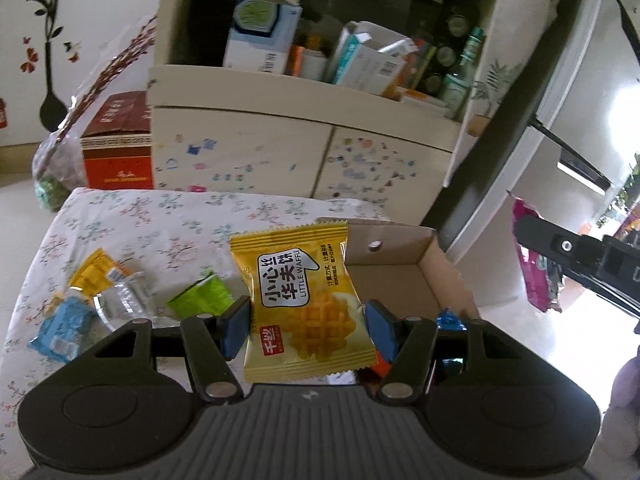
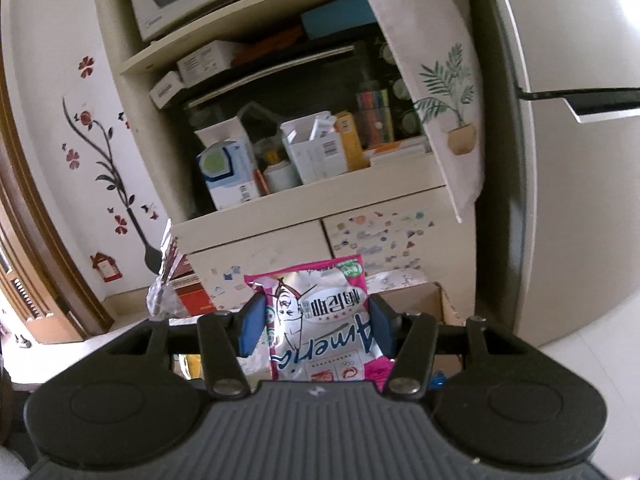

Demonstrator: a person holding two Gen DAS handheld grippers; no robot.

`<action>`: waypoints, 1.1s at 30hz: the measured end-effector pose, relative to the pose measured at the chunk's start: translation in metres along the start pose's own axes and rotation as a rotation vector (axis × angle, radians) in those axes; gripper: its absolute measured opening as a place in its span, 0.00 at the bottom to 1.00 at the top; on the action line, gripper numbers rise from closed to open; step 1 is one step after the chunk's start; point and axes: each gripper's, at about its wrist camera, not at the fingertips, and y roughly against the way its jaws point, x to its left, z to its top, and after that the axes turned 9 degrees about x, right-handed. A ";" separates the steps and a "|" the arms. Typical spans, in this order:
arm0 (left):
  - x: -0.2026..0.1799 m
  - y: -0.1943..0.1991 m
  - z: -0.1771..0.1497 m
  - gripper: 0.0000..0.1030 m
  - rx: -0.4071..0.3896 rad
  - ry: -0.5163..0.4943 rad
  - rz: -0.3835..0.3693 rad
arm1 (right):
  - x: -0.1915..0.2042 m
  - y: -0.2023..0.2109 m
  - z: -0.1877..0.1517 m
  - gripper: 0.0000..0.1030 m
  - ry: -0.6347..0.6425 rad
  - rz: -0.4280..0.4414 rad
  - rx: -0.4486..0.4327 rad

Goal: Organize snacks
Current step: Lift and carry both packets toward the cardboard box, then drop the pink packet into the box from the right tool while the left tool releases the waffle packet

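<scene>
Left gripper [image 1: 306,326] tilts down, jaws clamping a yellow waffle packet [image 1: 304,304] above the cardboard box [image 1: 404,276]; right gripper [image 2: 316,326], nearer level, pinches a pink snack bag [image 2: 320,320].

A yellow waffle snack packet [image 1: 306,304] sits between the pads of the left tongs [image 1: 308,330], above the floral-cloth counter [image 1: 120,220]. Left of it on the counter lie a green packet [image 1: 200,296], a yellow packet [image 1: 96,272] and a blue packet [image 1: 64,328]. An open brown cardboard box [image 1: 400,264] lies behind and right of the waffle packet. The right tongs [image 2: 316,328] hold a pink snack bag [image 2: 320,320] upright, before a cream cupboard [image 2: 280,248] with cartons on its shelf.
</scene>
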 end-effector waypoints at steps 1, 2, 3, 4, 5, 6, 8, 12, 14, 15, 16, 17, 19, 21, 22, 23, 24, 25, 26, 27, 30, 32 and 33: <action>-0.003 -0.001 0.000 0.65 -0.002 -0.005 -0.006 | -0.002 0.001 0.000 0.54 -0.005 -0.001 -0.003; -0.006 -0.002 0.000 0.65 -0.003 -0.010 -0.012 | -0.004 0.001 0.001 0.54 -0.012 -0.003 -0.006; -0.010 -0.003 0.000 0.65 -0.004 -0.016 -0.017 | -0.006 0.002 0.001 0.54 -0.017 -0.007 -0.010; -0.013 -0.005 0.000 0.65 -0.006 -0.022 -0.022 | -0.008 0.002 0.002 0.54 -0.021 -0.012 -0.012; -0.017 -0.006 0.000 0.65 -0.006 -0.029 -0.027 | -0.010 0.003 0.002 0.54 -0.026 -0.018 -0.014; -0.021 -0.008 0.000 0.65 -0.006 -0.037 -0.033 | -0.013 0.003 0.002 0.54 -0.032 -0.023 -0.016; -0.028 -0.013 0.000 0.65 -0.001 -0.055 -0.043 | -0.020 0.004 0.002 0.54 -0.051 -0.032 -0.018; -0.046 -0.023 -0.003 0.65 0.010 -0.100 -0.055 | -0.032 0.002 0.002 0.54 -0.093 -0.054 -0.009; -0.053 -0.028 -0.006 0.65 0.017 -0.124 -0.054 | -0.038 0.000 0.002 0.54 -0.116 -0.055 0.002; -0.057 -0.031 -0.007 0.65 0.021 -0.134 -0.054 | -0.040 0.000 0.002 0.54 -0.125 -0.055 0.006; -0.059 -0.034 -0.007 0.65 0.026 -0.142 -0.054 | -0.042 -0.002 0.002 0.54 -0.128 -0.057 0.009; -0.062 -0.036 -0.008 0.65 0.030 -0.147 -0.054 | -0.044 -0.003 0.002 0.54 -0.131 -0.059 0.013; -0.066 -0.042 -0.010 0.65 0.041 -0.151 -0.055 | -0.047 -0.007 0.001 0.54 -0.142 -0.064 0.028; -0.069 -0.047 -0.011 0.65 0.050 -0.155 -0.054 | -0.052 -0.010 0.000 0.54 -0.164 -0.058 0.045; -0.070 -0.049 -0.011 0.65 0.053 -0.157 -0.053 | -0.053 -0.012 0.000 0.54 -0.175 -0.051 0.051; -0.072 -0.050 -0.011 0.65 0.056 -0.158 -0.051 | -0.054 -0.014 0.000 0.54 -0.179 -0.049 0.055; -0.072 -0.052 -0.011 0.65 0.056 -0.159 -0.048 | -0.054 -0.015 0.000 0.54 -0.178 -0.050 0.058; -0.073 -0.053 -0.012 0.66 0.056 -0.161 -0.044 | -0.054 -0.017 -0.001 0.55 -0.177 -0.053 0.062; -0.074 -0.054 -0.012 0.68 0.057 -0.164 -0.039 | -0.055 -0.018 -0.001 0.56 -0.182 -0.055 0.066; -0.075 -0.055 -0.012 0.70 0.059 -0.168 -0.032 | -0.056 -0.019 -0.002 0.56 -0.191 -0.055 0.069; -0.078 -0.055 -0.013 0.89 0.048 -0.173 -0.008 | -0.058 -0.023 -0.003 0.65 -0.215 -0.055 0.083; -0.079 -0.054 -0.013 0.91 0.046 -0.179 -0.002 | -0.059 -0.023 -0.003 0.69 -0.225 -0.054 0.080; -0.078 -0.053 -0.012 0.92 0.044 -0.180 0.001 | -0.058 -0.023 -0.003 0.72 -0.224 -0.051 0.079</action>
